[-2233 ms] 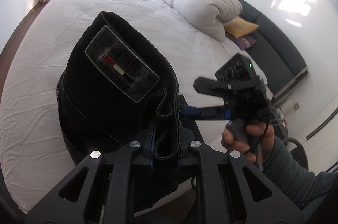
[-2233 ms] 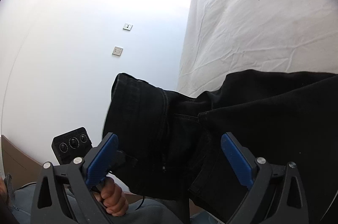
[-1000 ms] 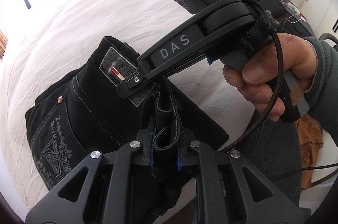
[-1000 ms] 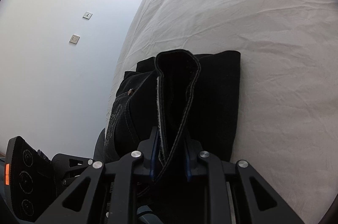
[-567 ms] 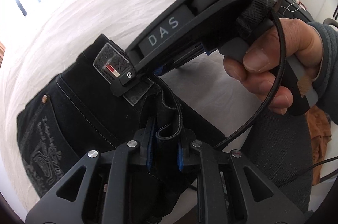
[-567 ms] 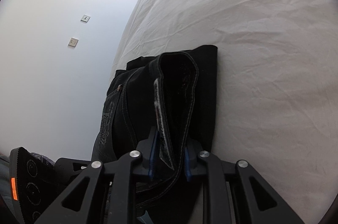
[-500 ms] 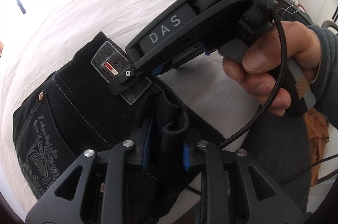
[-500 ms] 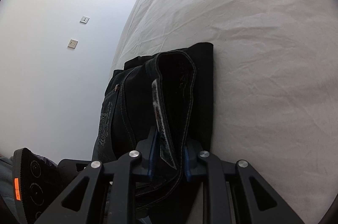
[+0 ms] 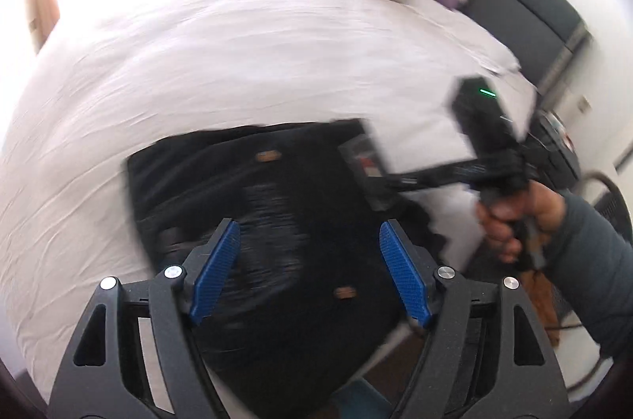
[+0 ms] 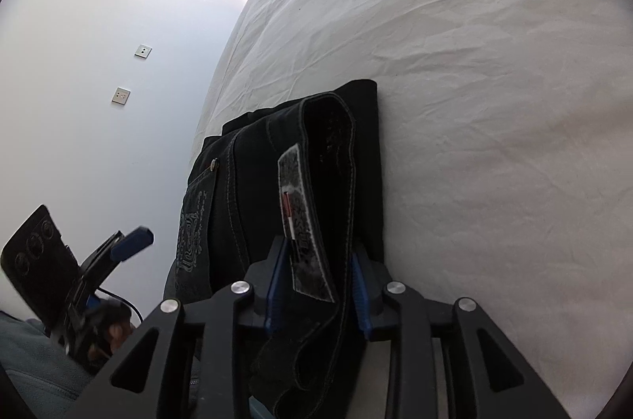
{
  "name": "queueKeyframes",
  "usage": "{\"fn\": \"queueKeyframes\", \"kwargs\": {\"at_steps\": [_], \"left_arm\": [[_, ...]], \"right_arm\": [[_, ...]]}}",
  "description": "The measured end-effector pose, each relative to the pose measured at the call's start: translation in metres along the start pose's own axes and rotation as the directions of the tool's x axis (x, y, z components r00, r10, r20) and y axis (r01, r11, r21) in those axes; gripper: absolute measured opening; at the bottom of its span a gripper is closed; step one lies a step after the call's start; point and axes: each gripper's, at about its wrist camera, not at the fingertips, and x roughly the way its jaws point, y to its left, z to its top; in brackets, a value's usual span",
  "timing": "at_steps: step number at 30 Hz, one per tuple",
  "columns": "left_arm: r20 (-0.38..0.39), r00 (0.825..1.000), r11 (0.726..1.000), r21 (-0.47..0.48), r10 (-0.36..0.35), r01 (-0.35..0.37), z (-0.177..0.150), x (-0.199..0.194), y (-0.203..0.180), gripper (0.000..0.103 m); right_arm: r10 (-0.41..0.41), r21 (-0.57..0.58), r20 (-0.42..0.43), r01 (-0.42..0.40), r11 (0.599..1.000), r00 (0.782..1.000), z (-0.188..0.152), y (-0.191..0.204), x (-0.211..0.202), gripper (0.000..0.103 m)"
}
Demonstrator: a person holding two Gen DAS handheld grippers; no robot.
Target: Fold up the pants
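We find the left gripper [image 9: 308, 268] spread wide, gripping nothing, above the folded black pants [image 9: 277, 205]. The right gripper [image 10: 316, 284] is clamped on the waistband [image 10: 332, 158] by the patch [image 10: 300, 217]. The pants lie at the near edge of the white bed [image 10: 474, 63].
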Motion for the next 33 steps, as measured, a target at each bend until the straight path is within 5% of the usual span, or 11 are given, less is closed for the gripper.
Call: {"fn": "queueKeyframes", "kwargs": {"at_steps": [6, 16, 20, 21, 25, 27, 29, 31, 32, 33], "left_arm": [[0.033, 0.998, 0.996, -0.08, 0.048, -0.045, -0.002, -0.002, 0.056, 0.072], [0.101, 0.994, 0.996, -0.088, 0.033, -0.024, 0.016, 0.014, 0.07, 0.072], [0.115, 0.992, 0.997, -0.061, 0.054, -0.047, 0.022, 0.022, 0.07, 0.072], [0.115, 0.992, 0.997, -0.065, 0.051, -0.044, 0.024, 0.024, 0.071, 0.072], [0.11, 0.993, 0.996, -0.073, 0.053, -0.045, 0.024, 0.032, 0.074, 0.072], [0.108, 0.993, 0.996, -0.08, 0.049, -0.04, 0.021, 0.032, 0.073, 0.072], [0.111, 0.993, 0.996, -0.08, 0.047, -0.038, 0.018, 0.033, 0.073, 0.072], [0.108, 0.993, 0.996, -0.077, 0.045, -0.037, 0.019, 0.035, 0.073, 0.072], [0.11, 0.993, 0.996, -0.079, 0.047, -0.038, 0.019, 0.035, 0.073, 0.072], [0.114, 0.992, 0.996, -0.085, 0.049, -0.039, 0.019, 0.035, 0.075, 0.072]], "right_arm": [[-0.118, -0.027, 0.014, 0.119, 0.993, 0.993, -0.015, 0.009, -0.006, 0.032], [-0.335, -0.087, -0.02, 0.332, 0.939, 0.942, -0.037, 0.03, -0.023, 0.039], [-0.478, -0.089, 0.008, 0.477, 0.874, 0.878, -0.033, 0.045, -0.03, 0.05], [-0.468, -0.098, 0.04, 0.47, 0.877, 0.883, -0.031, 0.053, -0.034, 0.05], [-0.202, -0.161, 0.095, 0.215, 0.963, 0.975, -0.025, 0.087, -0.028, 0.05], [-0.136, -0.197, 0.038, 0.141, 0.97, 0.99, -0.026, 0.091, -0.007, 0.049], [-0.192, -0.163, -0.05, 0.181, 0.97, 0.98, -0.03, 0.073, 0.019, 0.049], [-0.232, -0.095, -0.056, 0.227, 0.969, 0.971, -0.034, 0.05, 0.023, 0.022], [-0.24, -0.068, -0.047, 0.237, 0.969, 0.97, -0.036, 0.044, 0.018, 0.0], [-0.228, -0.05, -0.046, 0.226, 0.973, 0.973, -0.038, 0.04, 0.014, 0.0]]}}
